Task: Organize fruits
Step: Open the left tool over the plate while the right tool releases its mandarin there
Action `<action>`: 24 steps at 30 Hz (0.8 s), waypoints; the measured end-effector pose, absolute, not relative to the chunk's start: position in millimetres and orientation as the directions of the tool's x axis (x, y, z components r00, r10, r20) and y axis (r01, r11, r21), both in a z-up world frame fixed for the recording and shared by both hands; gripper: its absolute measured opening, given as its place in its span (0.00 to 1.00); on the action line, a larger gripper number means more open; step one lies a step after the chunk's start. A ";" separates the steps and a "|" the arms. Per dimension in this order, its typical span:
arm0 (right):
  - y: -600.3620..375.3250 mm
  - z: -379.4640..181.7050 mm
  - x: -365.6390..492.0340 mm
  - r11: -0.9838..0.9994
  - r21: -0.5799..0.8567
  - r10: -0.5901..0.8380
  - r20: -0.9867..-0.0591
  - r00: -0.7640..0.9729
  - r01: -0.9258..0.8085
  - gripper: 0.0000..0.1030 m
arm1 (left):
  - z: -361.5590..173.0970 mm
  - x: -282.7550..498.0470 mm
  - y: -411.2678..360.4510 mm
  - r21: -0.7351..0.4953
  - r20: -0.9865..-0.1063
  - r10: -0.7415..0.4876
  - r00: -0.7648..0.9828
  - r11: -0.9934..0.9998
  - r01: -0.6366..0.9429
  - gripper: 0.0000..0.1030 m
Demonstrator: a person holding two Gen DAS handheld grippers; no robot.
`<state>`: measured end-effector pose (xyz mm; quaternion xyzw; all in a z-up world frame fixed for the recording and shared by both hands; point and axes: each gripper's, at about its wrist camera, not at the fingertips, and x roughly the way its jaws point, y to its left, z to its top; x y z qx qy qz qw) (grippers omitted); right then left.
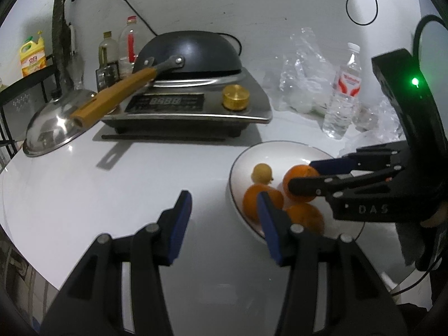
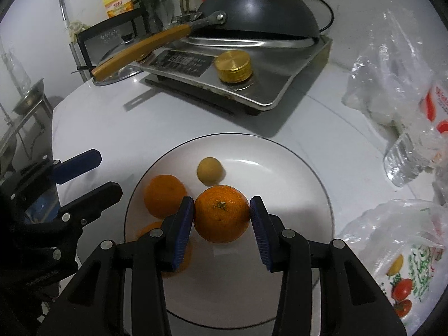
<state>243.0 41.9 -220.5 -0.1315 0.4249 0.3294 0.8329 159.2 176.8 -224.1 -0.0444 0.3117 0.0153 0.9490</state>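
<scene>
Right wrist view: right tool (image 2: 221, 214) clamped on an orange (image 2: 221, 212), both blue pads touching its sides, over the near half of the white plate (image 2: 294, 168). Only this view shows the stem end of that orange and the printed plastic bag (image 2: 403, 252) at right.

Left wrist view: left tool (image 1: 224, 210) part open, nothing between the pads, over bare desk (image 1: 112, 190) just left of the plate. Only here is the right tool seen from the side, with its green light (image 1: 414, 81).

Plate contents: the gripped orange, a second orange (image 2: 164, 196) to its left, a third orange (image 1: 305, 215) mostly hidden behind the right tool in its own view, and a small yellowish fruit (image 2: 210, 170) farther back.

Beyond the plate: induction cooker (image 2: 252, 84) with a dark wok (image 2: 257, 14) upside down on it, water bottle (image 1: 343, 92) and clear bags (image 1: 302, 84) to the right.
</scene>
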 end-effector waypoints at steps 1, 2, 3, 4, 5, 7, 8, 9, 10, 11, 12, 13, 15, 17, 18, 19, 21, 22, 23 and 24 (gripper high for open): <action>43.4 -222.2 243.7 0.747 0.072 0.442 -0.796 0.413 -0.661 0.43 | -225.0 158.8 177.8 -0.079 -0.595 -0.001 0.804 0.995 -0.058 0.49; 44.3 -223.5 244.4 0.747 0.077 0.443 -0.798 0.409 -0.660 0.43 | -225.6 158.4 177.8 -0.080 -0.596 -0.001 0.803 0.995 -0.057 0.49; 44.6 -224.5 244.6 0.749 0.079 0.443 -0.799 0.408 -0.658 0.43 | -226.0 158.2 177.8 -0.080 -0.597 -0.002 0.802 0.995 -0.057 0.49; 45.1 -224.3 244.8 0.750 0.080 0.444 -0.797 0.409 -0.657 0.43 | -226.8 157.7 178.1 -0.082 -0.599 -0.003 0.801 0.995 -0.057 0.49; 44.9 -224.2 245.7 0.752 0.085 0.445 -0.798 0.407 -0.654 0.43 | -227.3 157.6 178.0 -0.084 -0.601 -0.004 0.800 0.995 -0.058 0.49; 45.5 -224.1 246.0 0.753 0.088 0.444 -0.800 0.404 -0.652 0.43 | -227.9 157.3 177.2 -0.082 -0.604 -0.006 0.797 0.995 -0.054 0.49; 45.8 -224.0 245.5 0.753 0.086 0.442 -0.801 0.405 -0.652 0.43 | -228.0 157.0 176.5 -0.080 -0.604 -0.005 0.797 0.995 -0.054 0.49; 45.9 -224.0 245.1 0.754 0.086 0.441 -0.801 0.405 -0.651 0.44 | -227.7 156.7 176.0 -0.080 -0.603 -0.006 0.797 0.995 -0.054 0.49; 46.1 -224.1 245.2 0.755 0.087 0.441 -0.801 0.405 -0.650 0.44 | -227.6 156.4 175.7 -0.080 -0.603 -0.005 0.798 0.995 -0.055 0.49; 45.1 -224.3 245.2 0.757 0.092 0.442 -0.801 0.403 -0.647 0.44 | -226.9 156.3 175.3 -0.078 -0.603 -0.001 0.798 0.995 -0.058 0.49; 44.5 -224.1 245.3 0.758 0.096 0.444 -0.801 0.401 -0.645 0.44 | -226.6 156.1 175.1 -0.078 -0.602 0.000 0.799 0.995 -0.059 0.49; 43.2 -223.8 245.0 0.758 0.101 0.446 -0.801 0.399 -0.645 0.44 | -225.5 155.7 174.8 -0.077 -0.600 0.002 0.800 0.995 -0.060 0.49; 39.8 -220.2 242.0 0.756 0.094 0.451 -0.793 0.411 -0.648 0.44 | -222.6 153.9 172.7 -0.071 -0.595 0.008 0.804 0.995 -0.063 0.49; 35.7 -215.2 239.4 0.755 0.093 0.458 -0.783 0.420 -0.649 0.44 | -219.5 151.8 169.3 -0.065 -0.592 0.014 0.806 0.996 -0.065 0.49; 33.4 -212.7 238.1 0.755 0.091 0.460 -0.779 0.426 -0.649 0.44 | -218.7 151.0 168.2 -0.063 -0.592 0.015 0.806 0.996 -0.065 0.49; 32.1 -210.4 237.5 0.755 0.090 0.462 -0.776 0.430 -0.650 0.44 | -217.2 150.2 166.1 -0.061 -0.590 0.017 0.807 0.996 -0.065 0.49; 26.5 -204.9 234.4 0.756 0.087 0.466 -0.767 0.441 -0.648 0.44 | -213.7 147.9 161.8 -0.057 -0.585 0.018 0.811 0.996 -0.064 0.49; 22.3 -201.8 232.3 0.758 0.085 0.468 -0.762 0.448 -0.647 0.44 | -211.7 147.0 159.2 -0.055 -0.583 0.019 0.813 0.996 -0.063 0.49; 18.7 -198.9 230.4 0.759 0.081 0.468 -0.758 0.454 -0.646 0.44 | -209.7 146.3 156.0 -0.053 -0.581 0.018 0.814 0.997 -0.060 0.49; 15.1 -196.2 228.3 0.761 0.077 0.467 -0.754 0.461 -0.645 0.44 | -208.0 146.1 152.8 -0.050 -0.579 0.017 0.815 0.997 -0.057 0.49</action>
